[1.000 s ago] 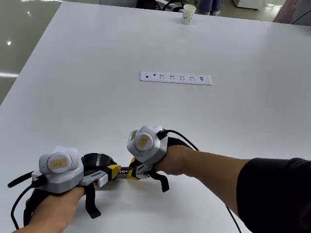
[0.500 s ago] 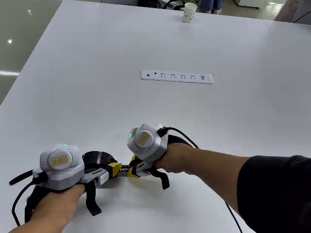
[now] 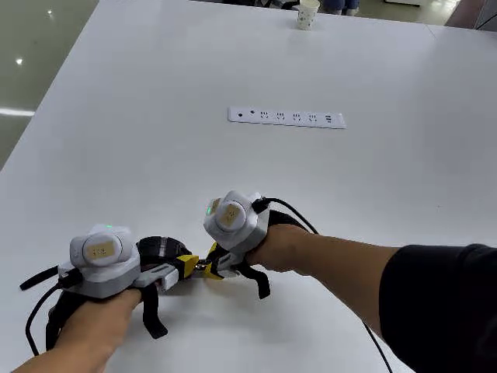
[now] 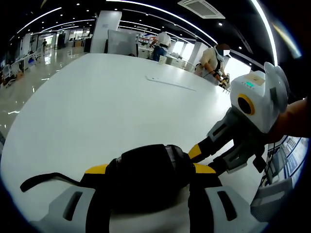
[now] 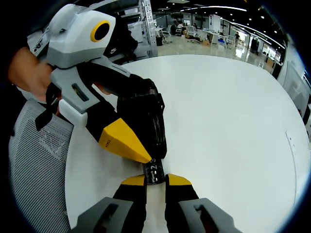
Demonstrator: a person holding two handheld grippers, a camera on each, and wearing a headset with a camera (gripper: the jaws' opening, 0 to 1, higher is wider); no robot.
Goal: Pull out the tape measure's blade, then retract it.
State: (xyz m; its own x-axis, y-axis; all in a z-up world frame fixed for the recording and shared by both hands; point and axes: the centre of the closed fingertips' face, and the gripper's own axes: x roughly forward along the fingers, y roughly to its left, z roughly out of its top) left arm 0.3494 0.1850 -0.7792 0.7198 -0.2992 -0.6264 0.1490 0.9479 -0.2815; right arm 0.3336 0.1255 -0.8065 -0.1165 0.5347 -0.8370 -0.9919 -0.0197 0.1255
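Note:
A black tape measure (image 3: 161, 250) lies on the white table (image 3: 233, 70) near its front edge. My left gripper (image 3: 183, 266) is shut on its body, yellow fingertips on either side of the case (image 4: 148, 177). A short piece of the blade (image 5: 154, 171) with black numbers sticks out of the case (image 5: 146, 121). My right gripper (image 5: 155, 182) is shut on the blade's end, close to the case's mouth. In the head view the right gripper (image 3: 210, 269) meets the left one nearly tip to tip. The right gripper (image 4: 204, 154) comes in from the right of the left gripper view.
A white power strip (image 3: 286, 117) lies mid-table, a paper cup (image 3: 308, 13) at the far edge. The table's left edge drops to a glossy floor (image 3: 31, 47). Black straps (image 3: 151, 315) and a cable (image 3: 291, 210) trail from the grippers. People stand beyond the table (image 4: 214, 58).
The head camera has shifted slightly. Both grippers keep their grips and stay close together, with only a short bit of blade between them.

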